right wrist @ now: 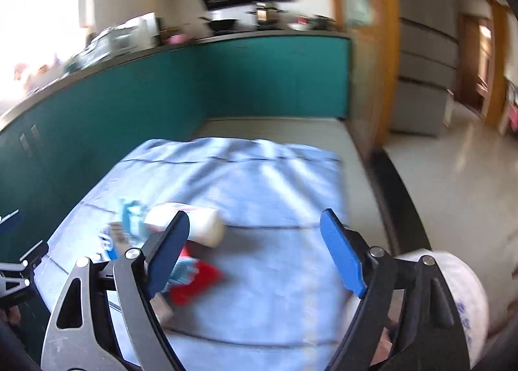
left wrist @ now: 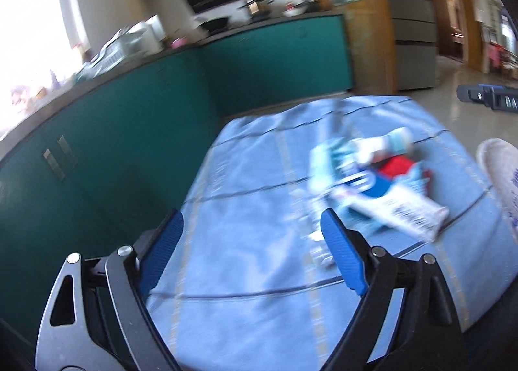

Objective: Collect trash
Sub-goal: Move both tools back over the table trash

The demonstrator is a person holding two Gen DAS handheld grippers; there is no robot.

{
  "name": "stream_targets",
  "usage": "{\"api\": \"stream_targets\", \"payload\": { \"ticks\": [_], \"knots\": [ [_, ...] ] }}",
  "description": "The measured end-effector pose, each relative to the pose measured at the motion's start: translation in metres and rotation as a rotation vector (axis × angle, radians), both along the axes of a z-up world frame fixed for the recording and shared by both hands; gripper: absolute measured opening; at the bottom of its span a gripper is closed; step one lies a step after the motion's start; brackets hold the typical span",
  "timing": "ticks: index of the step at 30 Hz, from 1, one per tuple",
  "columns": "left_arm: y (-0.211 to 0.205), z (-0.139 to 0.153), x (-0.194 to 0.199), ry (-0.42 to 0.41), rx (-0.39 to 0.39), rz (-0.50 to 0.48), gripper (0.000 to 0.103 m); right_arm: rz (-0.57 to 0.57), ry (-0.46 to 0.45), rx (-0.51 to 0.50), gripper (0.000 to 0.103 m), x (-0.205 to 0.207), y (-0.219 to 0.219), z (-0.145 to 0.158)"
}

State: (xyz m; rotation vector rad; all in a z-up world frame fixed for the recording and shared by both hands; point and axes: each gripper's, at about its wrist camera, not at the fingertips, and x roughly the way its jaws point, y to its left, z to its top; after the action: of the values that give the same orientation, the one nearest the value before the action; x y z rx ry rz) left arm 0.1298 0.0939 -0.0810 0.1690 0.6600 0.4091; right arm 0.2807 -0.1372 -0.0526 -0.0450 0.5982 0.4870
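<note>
A blurred pile of trash lies on a table under a light blue cloth [left wrist: 246, 261]. In the left wrist view the pile holds a white carton with a barcode [left wrist: 408, 209], a red wrapper [left wrist: 398, 167] and blue-and-white packaging [left wrist: 333, 157]. My left gripper [left wrist: 251, 219] is open and empty over bare cloth, left of the pile. In the right wrist view a white bottle [right wrist: 200, 222] lies on its side above the red wrapper [right wrist: 200, 283]. My right gripper [right wrist: 255, 217] is open and empty, with its left finger in front of the pile.
A white plastic bag with blue print [right wrist: 463, 299] hangs at the table's right edge, also visible as the bag [left wrist: 498, 170] in the left wrist view. Teal kitchen cabinets [left wrist: 129, 131] run close along the left and far sides. A grey fridge [right wrist: 421, 79] and shiny floor [right wrist: 453, 183] are to the right.
</note>
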Motion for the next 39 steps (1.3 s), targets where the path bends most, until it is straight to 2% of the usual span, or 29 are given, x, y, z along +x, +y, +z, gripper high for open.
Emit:
{"api": "stream_targets", "payload": {
  "ticks": [2, 4, 6, 9, 13, 20, 22, 25, 27, 28, 30, 32, 39],
  "knots": [
    [0.018, -0.001, -0.007, 0.007, -0.013, 0.046, 0.088, 0.093, 0.009, 0.017, 0.081, -0.01, 0.028, -0.022],
    [0.035, -0.002, -0.015, 0.015, -0.035, 0.092, 0.089, 0.174, 0.081, -0.065, 0.081, -0.013, 0.052, -0.048],
    [0.046, -0.003, -0.018, 0.02, -0.067, 0.121, 0.089, 0.174, 0.072, -0.119, 0.081, -0.018, 0.061, -0.059],
    [0.056, -0.006, -0.021, 0.03, -0.108, 0.147, 0.091, 0.187, 0.086, -0.134, 0.081, -0.018, 0.064, -0.065],
    [0.048, -0.007, -0.018, 0.043, -0.122, 0.127, 0.091, 0.173, 0.126, -0.122, 0.081, -0.012, 0.054, -0.077],
    [0.014, -0.014, -0.009, 0.067, -0.078, 0.054, 0.093, 0.169, 0.22, -0.06, 0.081, -0.004, 0.042, -0.092],
    [0.008, -0.016, -0.008, 0.076, -0.065, 0.044, 0.093, 0.178, 0.226, -0.055, 0.077, -0.007, 0.041, -0.092],
    [0.004, -0.019, -0.006, 0.086, -0.063, 0.043, 0.093, 0.184, 0.232, -0.064, 0.063, -0.01, 0.041, -0.093],
    [0.005, -0.02, -0.004, 0.092, -0.069, 0.046, 0.093, 0.197, 0.243, -0.073, 0.047, -0.01, 0.041, -0.095],
    [0.005, -0.021, -0.003, 0.095, -0.074, 0.047, 0.093, 0.201, 0.244, -0.074, 0.043, -0.011, 0.04, -0.094],
    [0.005, -0.023, -0.002, 0.1, -0.077, 0.047, 0.093, 0.212, 0.243, -0.075, 0.025, -0.013, 0.039, -0.093],
    [0.003, -0.025, -0.001, 0.107, -0.076, 0.044, 0.093, 0.21, 0.237, -0.071, 0.02, -0.014, 0.037, -0.09],
    [0.002, -0.03, 0.0, 0.122, -0.078, 0.042, 0.093, 0.178, 0.236, -0.034, 0.02, -0.01, 0.022, -0.084]
  ]
}}
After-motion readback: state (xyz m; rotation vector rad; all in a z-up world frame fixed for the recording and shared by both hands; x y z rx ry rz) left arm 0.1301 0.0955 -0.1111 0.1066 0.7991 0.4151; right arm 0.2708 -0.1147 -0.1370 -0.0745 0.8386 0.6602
